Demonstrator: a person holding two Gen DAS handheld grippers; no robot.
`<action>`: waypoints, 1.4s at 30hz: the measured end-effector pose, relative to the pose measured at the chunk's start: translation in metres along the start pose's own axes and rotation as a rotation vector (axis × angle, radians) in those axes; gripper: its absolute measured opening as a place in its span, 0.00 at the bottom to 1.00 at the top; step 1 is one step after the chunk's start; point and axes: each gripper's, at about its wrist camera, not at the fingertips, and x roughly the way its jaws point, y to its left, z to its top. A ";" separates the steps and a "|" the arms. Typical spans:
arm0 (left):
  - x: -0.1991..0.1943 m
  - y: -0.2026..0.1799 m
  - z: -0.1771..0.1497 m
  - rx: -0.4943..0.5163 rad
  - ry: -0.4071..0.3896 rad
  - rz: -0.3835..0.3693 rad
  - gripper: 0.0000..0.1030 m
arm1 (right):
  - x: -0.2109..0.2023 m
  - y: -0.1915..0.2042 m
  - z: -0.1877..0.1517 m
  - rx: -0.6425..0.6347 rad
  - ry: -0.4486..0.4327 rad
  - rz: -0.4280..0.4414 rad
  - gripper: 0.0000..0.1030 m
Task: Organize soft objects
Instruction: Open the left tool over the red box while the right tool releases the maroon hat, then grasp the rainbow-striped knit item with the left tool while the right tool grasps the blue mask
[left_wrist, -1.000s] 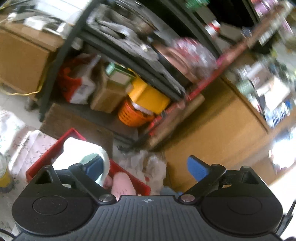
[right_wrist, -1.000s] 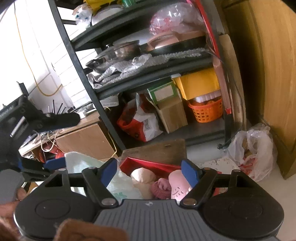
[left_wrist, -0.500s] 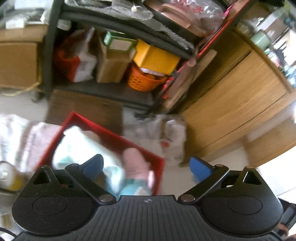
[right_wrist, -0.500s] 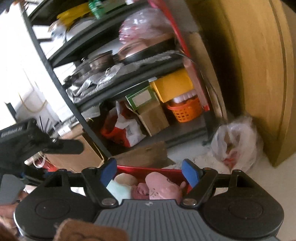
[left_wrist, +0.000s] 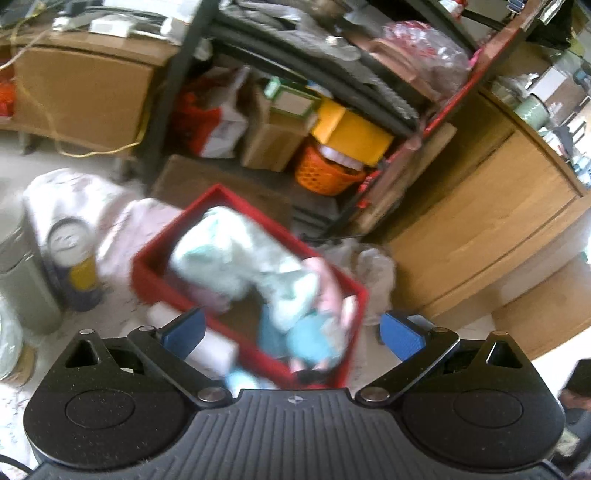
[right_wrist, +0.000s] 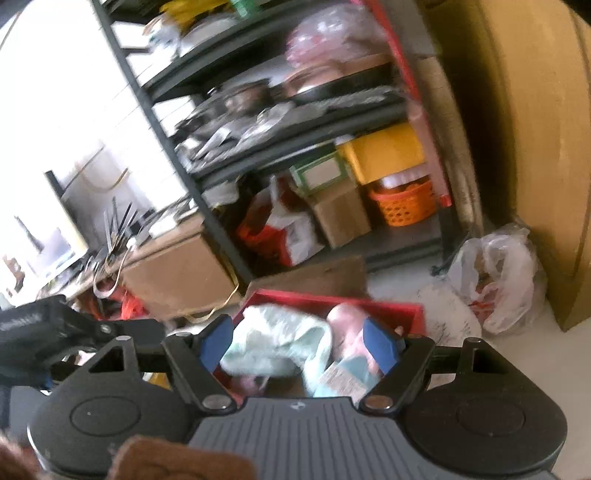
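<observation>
Both my claws stand open and empty: the left claw (left_wrist: 291, 330) low in its frame above the red crate (left_wrist: 155, 273), the right claw (right_wrist: 301, 345) over the mint cloth (right_wrist: 273, 343) in it. I would lower slowly and pinch one soft piece only.

Right gripper (right_wrist: 300, 346) fingers apart, empty, above red bin (right_wrist: 369, 303) holding pale green cloth (right_wrist: 273, 341), pink plush (right_wrist: 347, 325).

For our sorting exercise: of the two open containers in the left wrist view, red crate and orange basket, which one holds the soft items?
The red crate on the floor; the orange basket sits under the shelving.
</observation>
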 end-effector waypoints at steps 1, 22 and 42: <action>0.003 0.005 -0.003 0.003 0.018 0.031 0.93 | 0.001 0.005 -0.005 -0.028 0.016 0.000 0.49; 0.027 0.047 -0.055 0.102 0.183 0.054 0.90 | 0.066 0.017 -0.085 -0.042 0.386 0.035 0.49; 0.126 0.016 -0.111 0.466 0.320 0.277 0.63 | 0.039 -0.040 -0.065 0.167 0.322 0.055 0.49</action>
